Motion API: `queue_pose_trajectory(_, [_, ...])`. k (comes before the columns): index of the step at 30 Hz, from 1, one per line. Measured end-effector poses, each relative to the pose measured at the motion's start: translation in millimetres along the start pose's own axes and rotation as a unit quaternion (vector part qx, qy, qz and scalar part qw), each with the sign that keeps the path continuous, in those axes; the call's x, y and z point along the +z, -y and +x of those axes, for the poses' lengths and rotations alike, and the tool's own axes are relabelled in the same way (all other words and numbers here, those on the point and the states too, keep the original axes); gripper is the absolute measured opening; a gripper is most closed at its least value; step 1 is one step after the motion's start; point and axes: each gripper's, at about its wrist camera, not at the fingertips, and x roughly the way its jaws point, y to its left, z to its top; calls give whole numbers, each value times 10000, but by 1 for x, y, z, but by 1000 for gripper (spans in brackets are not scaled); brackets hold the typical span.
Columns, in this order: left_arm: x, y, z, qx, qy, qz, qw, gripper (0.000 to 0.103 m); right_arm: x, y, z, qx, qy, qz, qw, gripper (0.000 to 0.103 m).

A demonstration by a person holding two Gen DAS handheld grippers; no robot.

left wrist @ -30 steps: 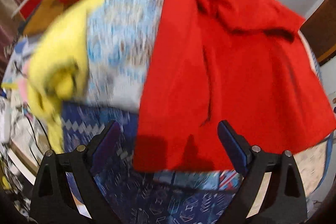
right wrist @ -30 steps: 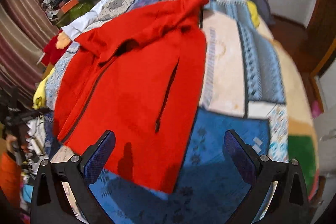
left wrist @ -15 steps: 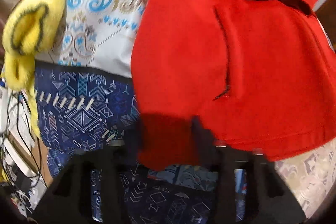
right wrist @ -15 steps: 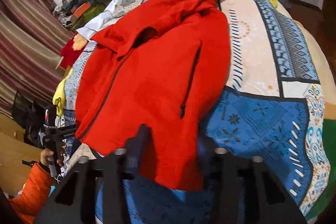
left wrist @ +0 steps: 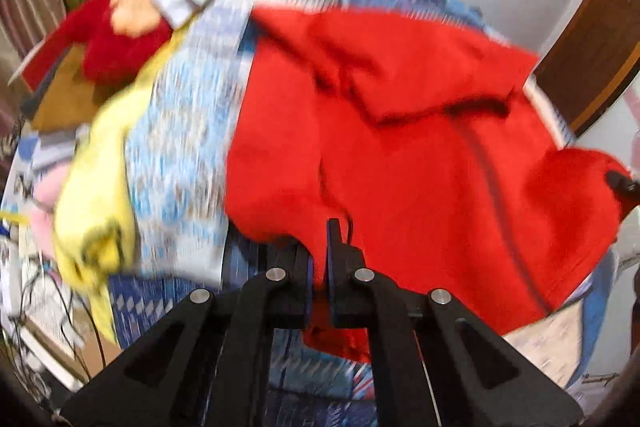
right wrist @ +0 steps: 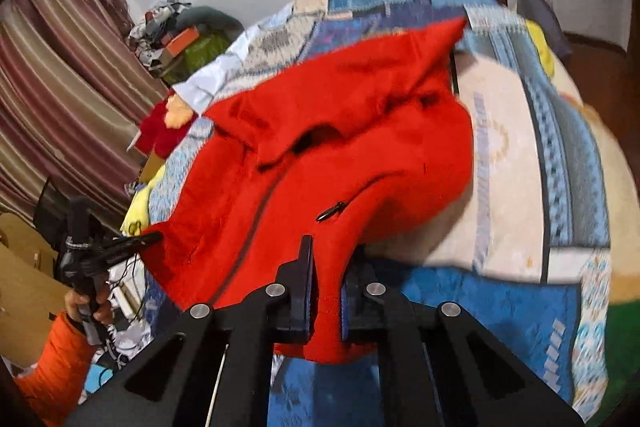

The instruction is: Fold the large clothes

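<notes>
Motion blur smears the bed (left wrist: 188,131). Left hand-held gripper (left wrist: 319,251) and right hand-held gripper (right wrist: 328,279) each pinch the red jacket's (right wrist: 340,155) hem; bottom lifted, rumpled.

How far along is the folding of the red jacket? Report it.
Done: the red fleece zip jacket lies spread on the patchwork bedspread. In hand: the left gripper and right gripper each have jaws shut on its bottom hem, lifting it. Left: no fold is made yet.
</notes>
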Motion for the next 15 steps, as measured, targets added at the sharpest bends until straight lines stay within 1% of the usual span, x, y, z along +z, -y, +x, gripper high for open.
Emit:
queue_pose_trajectory(3, [35, 8, -12, -74, 314, -6, 9995, 4, 22, -6, 0, -74, 230, -104, 9997, 6])
queue_pose_trajectory(7, [85, 5, -13, 133, 745, -32, 9971, 4, 60, -7, 4, -184, 511, -172, 9984, 6])
queue_pose_trajectory(10, [125, 0, -13, 403, 1058, -101, 9935, 4, 90, -5, 10, -317, 702, -186, 9969, 6])
queue_pose_trajectory(13, [160, -11, -5, 592, 1248, -309, 9899, 4, 127, 5, 17, -503, 939, -114, 9942, 6])
queue_pose_trajectory(15, [187, -21, 9, 716, 1288, -526, 9877, 4, 155, 19, 26, -633, 1056, 37, 9924, 6])
